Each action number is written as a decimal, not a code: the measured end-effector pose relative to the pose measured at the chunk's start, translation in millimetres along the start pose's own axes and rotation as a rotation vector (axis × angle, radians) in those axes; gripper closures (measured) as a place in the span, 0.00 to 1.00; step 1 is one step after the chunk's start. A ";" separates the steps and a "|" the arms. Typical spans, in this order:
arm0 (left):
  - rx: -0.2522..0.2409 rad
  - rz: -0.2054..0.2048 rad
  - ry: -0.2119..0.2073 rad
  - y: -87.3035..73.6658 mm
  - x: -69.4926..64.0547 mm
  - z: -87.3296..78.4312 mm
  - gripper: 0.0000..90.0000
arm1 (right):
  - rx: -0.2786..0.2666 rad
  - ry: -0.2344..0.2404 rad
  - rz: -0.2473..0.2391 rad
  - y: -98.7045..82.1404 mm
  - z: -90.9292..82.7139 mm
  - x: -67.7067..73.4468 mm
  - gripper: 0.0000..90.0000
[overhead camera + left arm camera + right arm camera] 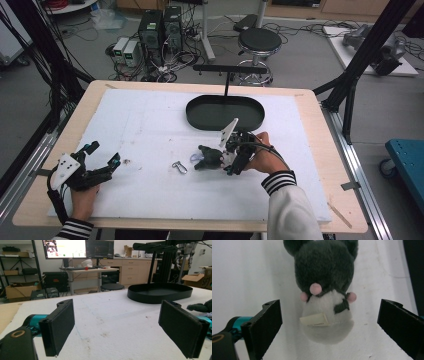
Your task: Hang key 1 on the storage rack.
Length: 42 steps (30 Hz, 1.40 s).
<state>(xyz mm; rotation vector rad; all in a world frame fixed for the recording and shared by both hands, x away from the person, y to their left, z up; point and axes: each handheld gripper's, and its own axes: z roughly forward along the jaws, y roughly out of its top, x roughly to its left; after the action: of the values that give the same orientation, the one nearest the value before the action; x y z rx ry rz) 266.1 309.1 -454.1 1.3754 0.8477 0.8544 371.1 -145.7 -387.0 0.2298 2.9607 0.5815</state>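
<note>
On white foam, dark-grey plush mouse point(325, 297), pink nose, paper tag point(315, 320)

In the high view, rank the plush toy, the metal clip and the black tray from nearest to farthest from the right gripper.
From the right gripper:
1. Plush toy, right at its fingers, on the left gripper's side.
2. Metal clip, farther that way on the white mat.
3. Black tray, toward the far edge of the table.

A lab or workshop. Computer towers point(160, 30) and tangled cables point(172, 62) lie on the floor at 12 o'clock of the bench point(310, 150). Monitors point(78, 248), shelving point(18, 267) and cardboard boxes point(16, 291) line the walls.
</note>
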 end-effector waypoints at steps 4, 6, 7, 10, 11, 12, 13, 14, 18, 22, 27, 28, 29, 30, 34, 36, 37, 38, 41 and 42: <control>0.000 0.000 0.000 0.0 0.0 0.0 0.16 | 0.031 0.014 0.001 -0.2 4.5 -0.1 0.07; 0.000 0.001 -0.001 0.0 0.0 0.0 0.16 | 0.048 0.020 -0.001 -0.3 6.8 0.0 0.07; 0.000 0.001 0.000 0.1 0.1 -0.1 0.15 | 0.050 0.024 0.003 -0.4 8.1 -0.3 0.07; 0.002 0.001 0.000 0.0 0.3 -0.1 0.15 | 0.061 0.033 -0.002 -0.1 9.2 -1.7 0.21; 0.002 0.001 0.000 0.0 0.3 -0.2 0.16 | 0.065 0.033 -0.005 0.0 9.6 -1.8 0.21; 0.002 0.001 0.000 0.0 0.2 -0.1 0.15 | 0.067 0.027 -0.005 0.1 10.3 -2.3 0.21; 0.002 0.001 0.000 0.0 0.2 -0.2 0.16 | 0.068 0.031 -0.002 0.4 10.7 -2.6 0.21; 0.000 -0.001 0.000 0.0 0.1 0.0 0.15 | 0.068 0.028 -0.001 0.5 11.0 -2.7 0.21; 0.002 0.001 0.000 0.0 0.3 -0.2 0.16 | 0.072 0.028 -0.007 1.7 12.9 -3.2 0.23; 0.003 0.000 0.000 0.1 0.3 -0.2 0.15 | 0.083 0.033 -0.019 2.6 15.0 -3.0 0.27; 0.002 -0.001 0.000 0.1 0.3 -0.1 0.16 | 0.109 0.042 -0.045 3.1 16.4 -3.0 0.43; 0.001 -0.001 0.000 0.0 0.3 0.0 0.15 | 0.108 0.044 -0.057 3.5 17.0 -3.2 0.46; 0.001 -0.001 0.000 0.0 0.3 0.0 0.15 | 0.111 0.044 -0.051 3.9 17.1 -2.2 0.48; 0.001 0.000 0.000 0.0 0.3 0.0 0.16 | 0.109 0.042 -0.054 3.9 17.1 -2.4 0.49; 0.002 -0.002 -0.001 0.1 0.4 0.0 0.16 | 0.101 0.041 -0.047 3.6 16.4 -2.8 0.55; 0.003 -0.002 -0.001 0.1 0.4 0.0 0.15 | 0.102 0.040 -0.046 3.8 16.1 -2.8 0.56; 0.002 -0.002 -0.001 0.1 0.4 0.0 0.15 | 0.097 0.043 -0.039 3.7 15.9 -3.0 0.57; 0.003 -0.002 -0.001 0.1 0.4 0.0 0.15 | 0.097 0.043 -0.039 3.7 15.9 -3.0 0.57; 0.003 -0.002 -0.001 0.1 0.4 0.0 0.15 | 0.093 0.043 -0.041 4.0 15.2 -3.2 0.58; 0.003 -0.002 -0.001 0.1 0.4 0.0 0.15 | 0.085 0.046 -0.032 4.3 14.4 -2.9 0.58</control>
<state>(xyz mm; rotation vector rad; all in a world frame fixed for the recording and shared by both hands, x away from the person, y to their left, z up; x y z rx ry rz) 266.3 309.5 -454.0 1.3769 0.8501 0.8514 376.5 -137.0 -398.3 0.1790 3.0308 0.4632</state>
